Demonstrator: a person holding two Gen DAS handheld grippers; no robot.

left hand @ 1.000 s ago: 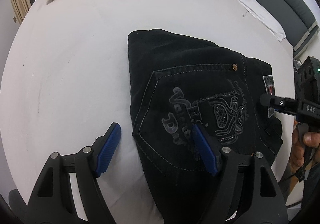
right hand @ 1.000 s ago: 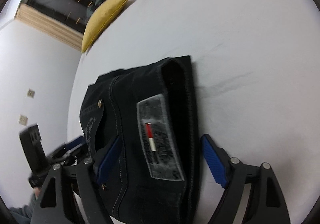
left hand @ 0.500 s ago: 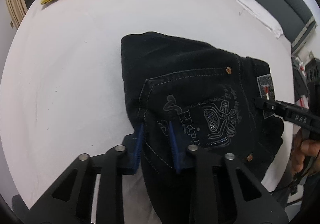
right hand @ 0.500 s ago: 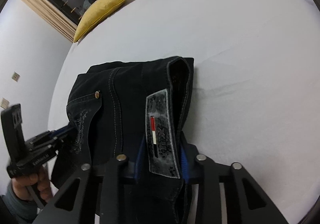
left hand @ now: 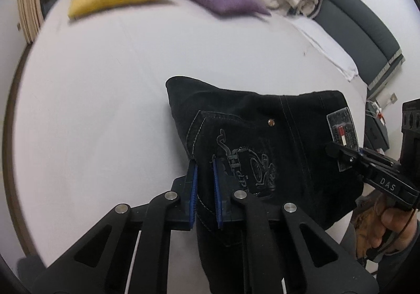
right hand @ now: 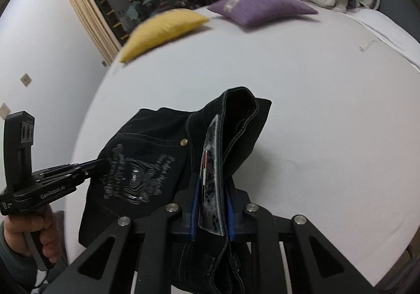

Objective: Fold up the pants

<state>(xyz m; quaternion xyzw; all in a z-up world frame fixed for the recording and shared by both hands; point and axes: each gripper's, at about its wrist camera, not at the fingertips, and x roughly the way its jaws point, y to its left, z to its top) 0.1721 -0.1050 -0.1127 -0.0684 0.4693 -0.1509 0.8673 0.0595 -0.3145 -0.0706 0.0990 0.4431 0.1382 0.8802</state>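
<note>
Pants (left hand: 257, 152), dark and folded, are pinched at the near edge by both grippers: left gripper (left hand: 204, 189) clamped at the pocket side, right gripper (right hand: 211, 204) closing on the waistband patch. Beyond them stretches the white bed (left hand: 105, 84).

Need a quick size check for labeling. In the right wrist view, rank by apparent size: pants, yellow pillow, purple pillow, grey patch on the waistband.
1. pants, largest, though closest to the camera.
2-3. yellow pillow and purple pillow: they look alike, so no ranking.
4. grey patch, smallest, although it is closest.
</note>
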